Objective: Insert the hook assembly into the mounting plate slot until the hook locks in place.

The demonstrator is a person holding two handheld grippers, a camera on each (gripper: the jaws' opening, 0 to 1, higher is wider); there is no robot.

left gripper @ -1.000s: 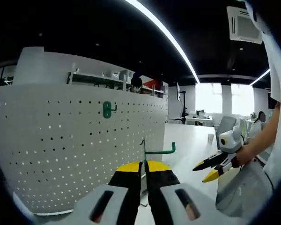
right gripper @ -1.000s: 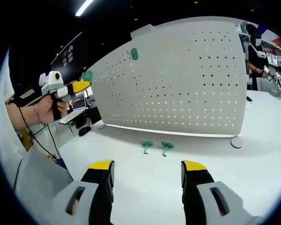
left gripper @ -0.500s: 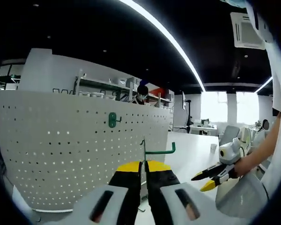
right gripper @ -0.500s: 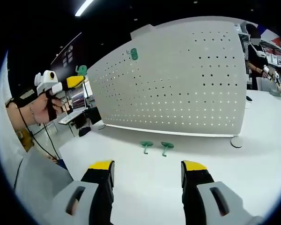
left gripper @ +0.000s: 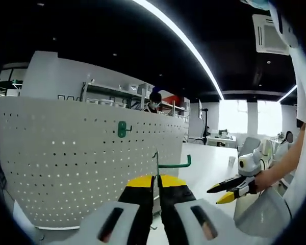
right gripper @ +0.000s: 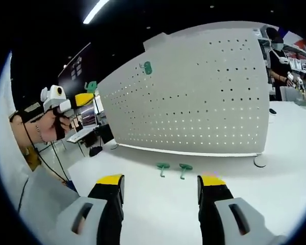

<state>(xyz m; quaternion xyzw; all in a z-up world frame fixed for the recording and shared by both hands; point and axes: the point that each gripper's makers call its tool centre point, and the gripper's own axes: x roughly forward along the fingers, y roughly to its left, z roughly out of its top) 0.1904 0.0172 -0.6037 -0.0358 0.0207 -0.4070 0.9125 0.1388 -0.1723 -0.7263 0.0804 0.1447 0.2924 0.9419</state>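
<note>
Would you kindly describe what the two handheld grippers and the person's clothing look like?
Both the left gripper and the right gripper have grey bodies and black jaws capped in yellow. Seen from the right gripper view, the left one carries a white housing, with a thin black cable hanging beneath. The person wears a white garment.

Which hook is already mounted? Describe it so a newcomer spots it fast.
Start at the big white perforated board standing upright on the white table. High up near one upper corner sits a small green hook, the only one on the board. The two other green hooks lie loose on the table in front of it.
</note>
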